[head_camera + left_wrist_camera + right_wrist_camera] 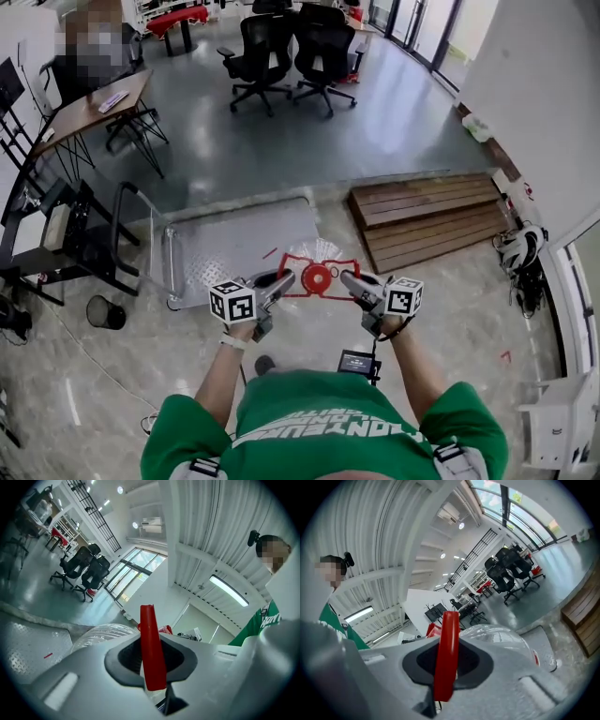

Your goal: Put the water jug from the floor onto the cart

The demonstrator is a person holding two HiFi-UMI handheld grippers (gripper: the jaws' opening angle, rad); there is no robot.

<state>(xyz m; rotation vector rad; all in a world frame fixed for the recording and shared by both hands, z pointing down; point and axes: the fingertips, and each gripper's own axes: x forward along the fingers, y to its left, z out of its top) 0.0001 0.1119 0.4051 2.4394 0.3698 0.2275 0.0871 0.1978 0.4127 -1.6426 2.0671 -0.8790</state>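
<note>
Claws: left claw and right claw are each clamped on the red handle of the water jug.
Risk: the thin handle slips free, and the jug falls short of the cart ahead of the claws.

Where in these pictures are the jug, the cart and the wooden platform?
jug (pixel 317 277), head view, on its red cap.
cart (pixel 234 246), head view, on its bare metal deck.
wooden platform (pixel 427 216), head view, on its top planks.

Bright daylit windows, floor glare, dark fisheye corners, foreground perhaps soft
</note>
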